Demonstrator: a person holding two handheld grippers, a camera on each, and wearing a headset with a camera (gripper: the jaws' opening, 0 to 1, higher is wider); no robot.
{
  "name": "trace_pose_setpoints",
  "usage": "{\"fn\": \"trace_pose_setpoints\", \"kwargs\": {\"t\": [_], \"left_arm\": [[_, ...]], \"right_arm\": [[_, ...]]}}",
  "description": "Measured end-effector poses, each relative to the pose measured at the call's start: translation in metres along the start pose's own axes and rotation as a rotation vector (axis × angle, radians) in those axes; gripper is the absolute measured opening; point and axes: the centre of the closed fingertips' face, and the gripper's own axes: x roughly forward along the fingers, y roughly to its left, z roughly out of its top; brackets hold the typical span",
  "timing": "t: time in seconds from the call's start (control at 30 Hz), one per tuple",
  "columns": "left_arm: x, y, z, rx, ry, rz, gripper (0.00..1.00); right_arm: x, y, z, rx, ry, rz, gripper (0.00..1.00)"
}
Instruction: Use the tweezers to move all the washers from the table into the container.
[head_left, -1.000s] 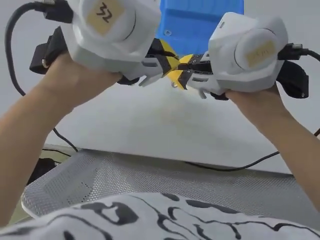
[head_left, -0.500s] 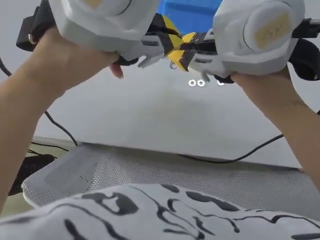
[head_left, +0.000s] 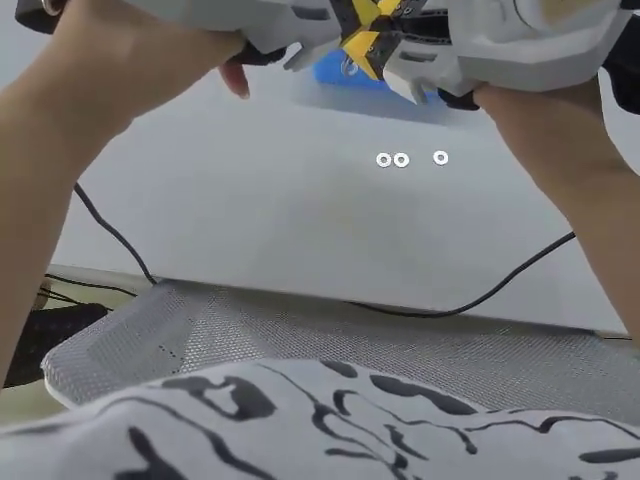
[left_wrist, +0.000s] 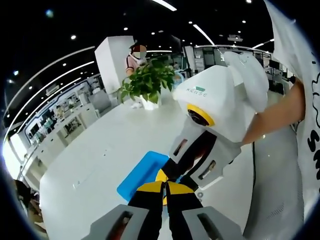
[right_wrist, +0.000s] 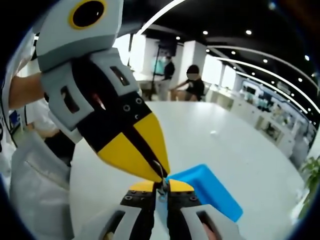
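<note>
In the last second my hands have lifted away from the bench (head_left: 250, 220), uncovering three washers (head_left: 401, 160) lying in a row on it, short of the blue container (head_left: 325, 68). My left gripper (left_wrist: 167, 189) and right gripper (right_wrist: 161, 190) are both pinched together, tip to tip, on a thin metal piece that I take for the tweezers (right_wrist: 160, 176). Those three are still to carry.

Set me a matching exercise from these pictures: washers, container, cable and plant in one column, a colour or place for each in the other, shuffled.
1 washers
2 container
3 cable
4 plant

A green and leafy
B black, along the near edge of the table
C blue
D three in a row on the white tabletop

Pairs: 1-D, 2-C, 3-B, 4-A
</note>
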Motion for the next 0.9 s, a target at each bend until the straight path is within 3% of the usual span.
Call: {"fn": "trace_pose_setpoints", "kwargs": {"t": [0.5, 0.9], "left_arm": [[0.016, 0.017, 0.002, -0.022, -0.017, 0.033, 0.0], [0.036, 0.023, -0.014, -0.003, 0.017, 0.033, 0.0]], "right_arm": [[0.013, -0.024, -0.003, -0.02, 0.013, -0.035, 0.03], [0.028, -0.031, -0.018, 0.002, 0.049, -0.022, 0.04]]}}
